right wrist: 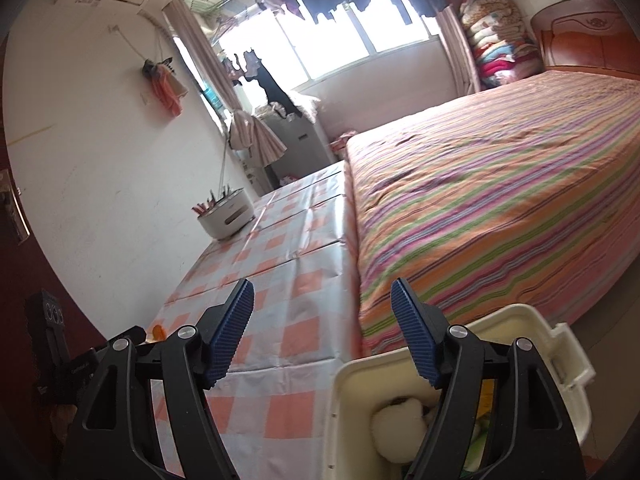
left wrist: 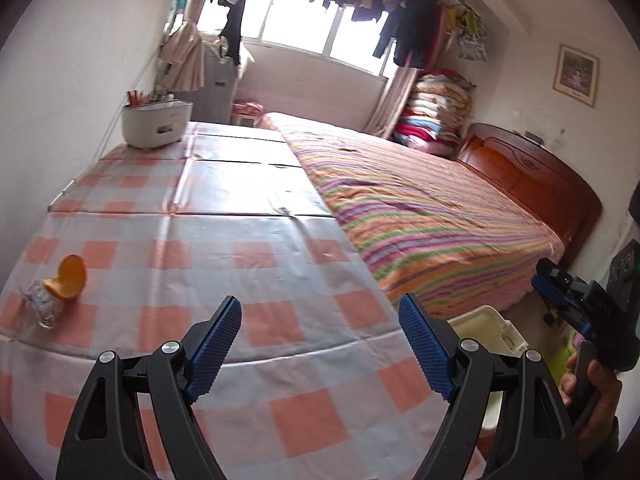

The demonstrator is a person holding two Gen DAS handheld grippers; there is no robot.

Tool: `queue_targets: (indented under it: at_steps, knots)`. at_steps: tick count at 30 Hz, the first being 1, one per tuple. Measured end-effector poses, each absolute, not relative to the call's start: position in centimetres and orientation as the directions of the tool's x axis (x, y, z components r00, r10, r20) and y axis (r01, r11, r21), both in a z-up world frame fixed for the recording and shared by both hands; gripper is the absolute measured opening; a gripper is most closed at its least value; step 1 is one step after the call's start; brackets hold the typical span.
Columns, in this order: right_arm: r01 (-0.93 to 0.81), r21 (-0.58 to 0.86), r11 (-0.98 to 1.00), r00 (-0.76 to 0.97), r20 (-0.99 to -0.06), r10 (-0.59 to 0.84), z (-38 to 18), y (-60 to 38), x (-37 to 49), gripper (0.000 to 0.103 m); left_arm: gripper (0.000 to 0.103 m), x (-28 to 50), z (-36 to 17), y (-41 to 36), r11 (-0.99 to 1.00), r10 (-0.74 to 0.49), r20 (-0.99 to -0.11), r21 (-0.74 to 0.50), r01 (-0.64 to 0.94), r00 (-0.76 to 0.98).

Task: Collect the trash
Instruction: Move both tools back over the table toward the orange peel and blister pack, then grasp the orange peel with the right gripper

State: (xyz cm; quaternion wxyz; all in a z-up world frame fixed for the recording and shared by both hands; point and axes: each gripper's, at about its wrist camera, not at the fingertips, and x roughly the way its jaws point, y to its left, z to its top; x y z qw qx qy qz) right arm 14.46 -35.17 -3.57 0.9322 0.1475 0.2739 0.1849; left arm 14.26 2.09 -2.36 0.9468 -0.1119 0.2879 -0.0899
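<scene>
Beside the bed (left wrist: 420, 200) with its striped cover, a tabletop (left wrist: 248, 248) draped in a pink-and-white checked cloth ran along the wall toward the window. Near that tabletop's left edge, in the left wrist view, lay the trash: a curled piece of orange peel (left wrist: 70, 278) resting against a crumpled clear wrapper (left wrist: 40, 304), the two touching. Farther along the tabletop, by the wall, stood a white pot (left wrist: 156, 124) with sticks poking out of its top. The left gripper (left wrist: 320, 344) hovered over the tabletop's near end with its fingers (left wrist: 216, 344) spread wide and nothing between them, well apart from the peel. The right gripper (right wrist: 322, 332) was held off the tabletop's near corner, above a cream plastic bin (right wrist: 352, 400) that stood at the foot of the bed; its fingers (right wrist: 416, 336) also stood wide apart and gripped nothing. Inside the bin a white crumpled wad (right wrist: 396, 424) showed, with some yellow and green scraps beside it, too hidden by the gripper to tell what they were. In the left wrist view, the right gripper appeared past the tabletop's right side, a hand (left wrist: 592, 392) wrapped around its handle, with the bin's rim just below it. From the right wrist view only a sliver of the orange peel was visible at the tabletop's near left corner, behind the left gripper's dark body.
</scene>
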Motion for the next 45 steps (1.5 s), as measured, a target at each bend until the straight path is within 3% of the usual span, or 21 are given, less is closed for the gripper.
queue_targets:
  at_steps: [8, 18, 23, 33, 45]
  knots:
    - [-0.379, 0.379, 0.844, 0.702, -0.477, 0.530, -3.9, -28.4, 15.5, 0.070, 0.079, 13.0, -2.3, 9.0, 0.951, -0.155, -0.509, -0.310, -0.013, 0.847]
    - [-0.515, 0.508, 0.690, 0.476, -0.500, 0.723, -6.5, -18.3, 16.4, 0.070, 0.079, 7.9, -1.3, 18.4, 0.900, -0.020, -0.433, -0.401, -0.172, 0.901]
    - [-0.563, 0.531, 0.634, 0.386, -0.509, 0.769, -7.2, -13.3, 17.0, 0.070, 0.079, 5.7, -2.4, 22.9, 0.860, 0.040, -0.447, -0.439, -0.259, 0.893]
    - [-0.648, 0.514, 0.563, 0.252, -0.552, 0.795, -8.3, -5.2, 19.2, 0.070, 0.079, 3.7, -4.3, 27.8, 0.806, 0.079, -0.487, -0.482, -0.344, 0.870]
    - [-0.698, 0.444, 0.562, 0.181, -0.651, 0.738, -12.0, 2.9, 22.0, 0.067, 0.079, 3.7, -5.6, 29.0, 0.805, 0.030, -0.528, -0.491, -0.333, 0.849]
